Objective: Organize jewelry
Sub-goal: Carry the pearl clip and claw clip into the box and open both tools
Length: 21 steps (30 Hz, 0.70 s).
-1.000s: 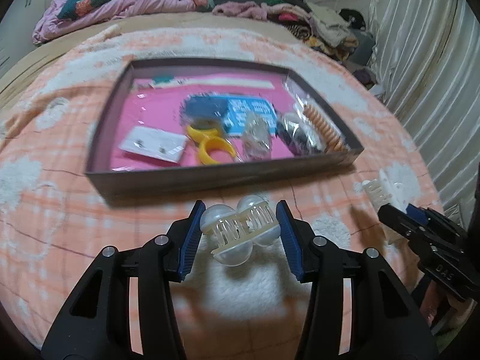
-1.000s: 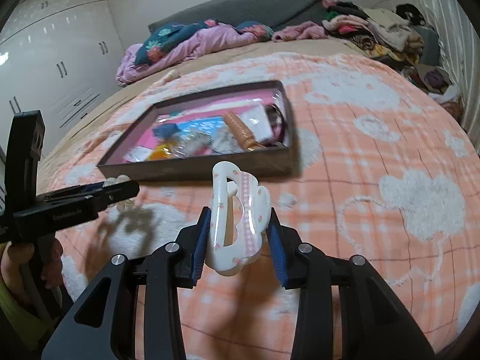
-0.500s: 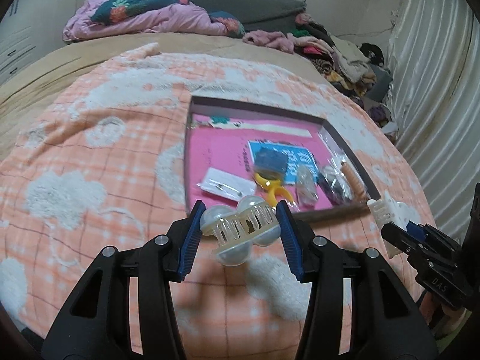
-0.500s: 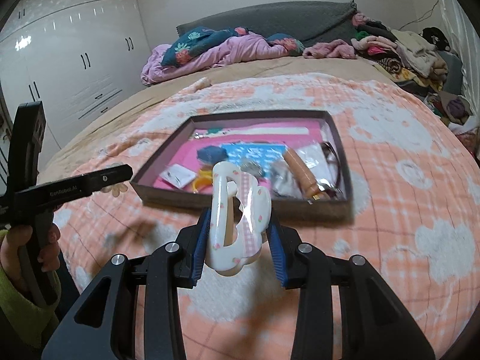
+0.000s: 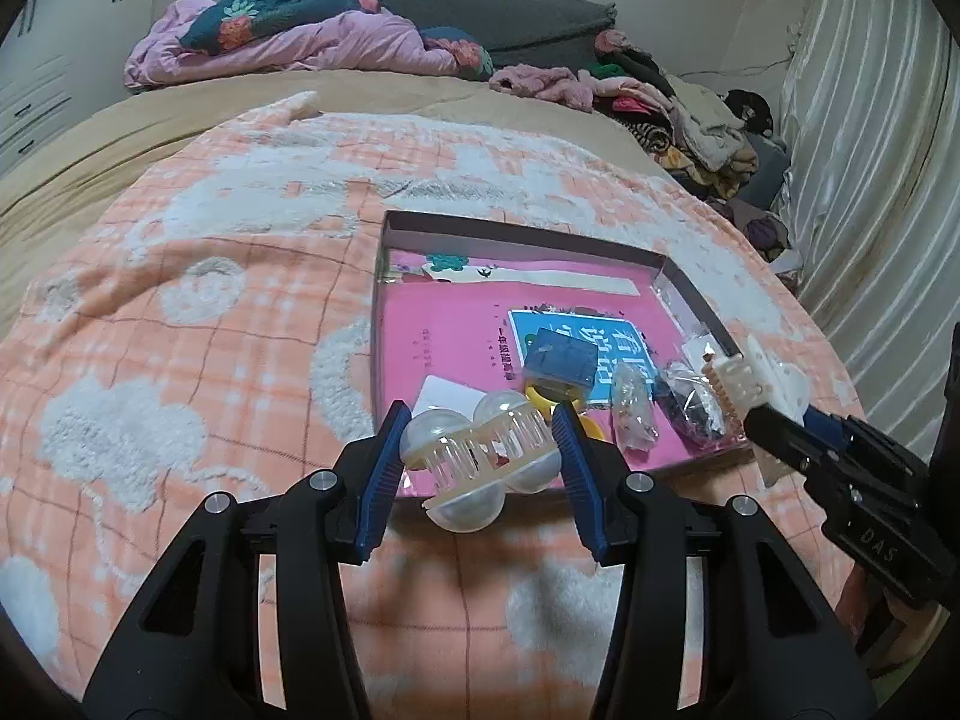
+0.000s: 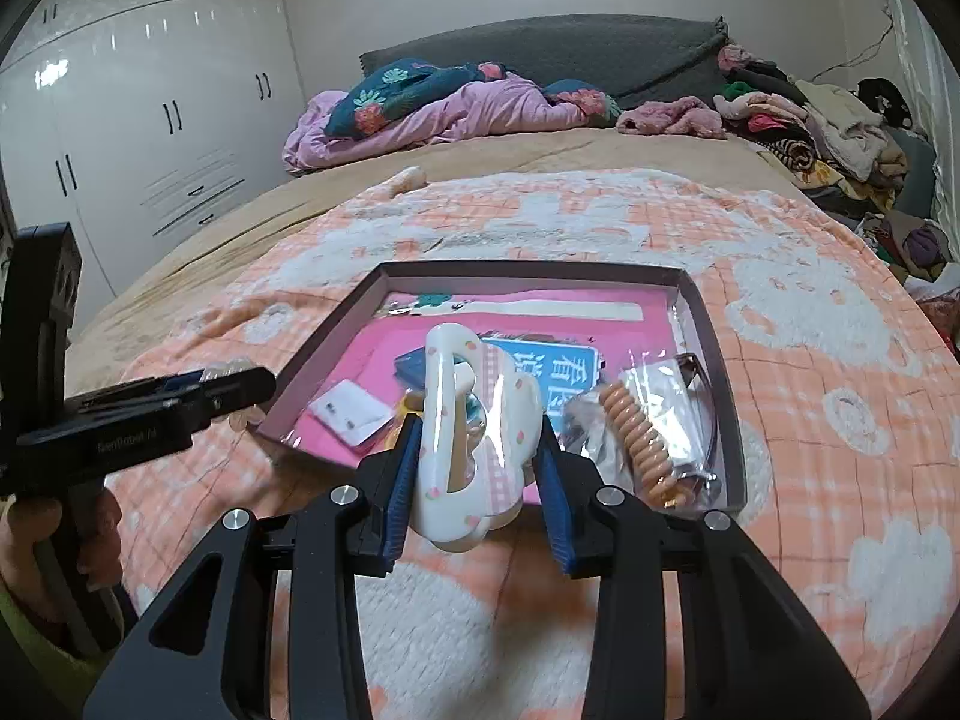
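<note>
My left gripper (image 5: 483, 450) is shut on a cream hair claw with pearl-like balls (image 5: 480, 456), held in the air just before the near left corner of the shallow box (image 5: 522, 228). My right gripper (image 6: 477, 456) is shut on a white hair claw with pink checks and dots (image 6: 462, 438), held above the box's near edge (image 6: 735, 420). The box has a pink floor and holds a blue card, a yellow ring, a tan spiral hair tie (image 6: 639, 438) and several small plastic bags. The right gripper and its claw (image 5: 756, 384) show at the right of the left wrist view.
The box lies on a peach and white plaid blanket (image 5: 180, 360) spread over a bed. Rumpled bedding (image 6: 450, 102) and a heap of clothes (image 6: 828, 132) lie at the far end. White wardrobes (image 6: 150, 120) stand at the left, a curtain (image 5: 870, 180) at the right. A hand (image 6: 90, 528) holds the left gripper's handle.
Both grippers have swung and risen while keeping their claws. In the left view the box slid from centre to the right; in the right view it moved to straight ahead and looks closer.
</note>
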{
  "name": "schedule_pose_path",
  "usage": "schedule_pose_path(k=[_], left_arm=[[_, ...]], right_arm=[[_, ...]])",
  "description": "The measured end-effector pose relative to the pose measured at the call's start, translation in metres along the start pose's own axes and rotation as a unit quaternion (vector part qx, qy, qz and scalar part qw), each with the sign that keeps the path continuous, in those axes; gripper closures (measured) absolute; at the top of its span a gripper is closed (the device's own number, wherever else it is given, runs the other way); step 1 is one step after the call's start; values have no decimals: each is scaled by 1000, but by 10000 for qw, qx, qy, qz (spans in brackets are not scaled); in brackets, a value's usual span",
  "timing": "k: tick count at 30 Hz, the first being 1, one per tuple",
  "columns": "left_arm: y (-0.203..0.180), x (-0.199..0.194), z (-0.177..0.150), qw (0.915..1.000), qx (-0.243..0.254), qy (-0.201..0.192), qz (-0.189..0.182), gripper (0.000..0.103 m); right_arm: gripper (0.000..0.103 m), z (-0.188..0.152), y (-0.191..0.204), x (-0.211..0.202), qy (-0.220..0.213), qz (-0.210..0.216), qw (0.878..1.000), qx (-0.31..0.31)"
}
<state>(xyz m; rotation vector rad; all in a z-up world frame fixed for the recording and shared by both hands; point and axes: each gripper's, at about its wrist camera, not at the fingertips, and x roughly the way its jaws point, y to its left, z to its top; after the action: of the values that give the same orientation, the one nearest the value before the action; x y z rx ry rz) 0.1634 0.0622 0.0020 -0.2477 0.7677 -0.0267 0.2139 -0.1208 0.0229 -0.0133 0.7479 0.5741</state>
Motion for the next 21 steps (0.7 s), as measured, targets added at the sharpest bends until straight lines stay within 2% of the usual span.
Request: schedule_pose_path(k=[13, 21], left_arm=[[-11, 32, 8, 9996, 162, 214, -87, 63], [-9, 45, 6, 9994, 170, 304, -65, 63]], right_arm=[[68, 1, -31, 21, 81, -347, 9991, 237], [68, 3, -30, 31, 120, -357, 9989, 266]])
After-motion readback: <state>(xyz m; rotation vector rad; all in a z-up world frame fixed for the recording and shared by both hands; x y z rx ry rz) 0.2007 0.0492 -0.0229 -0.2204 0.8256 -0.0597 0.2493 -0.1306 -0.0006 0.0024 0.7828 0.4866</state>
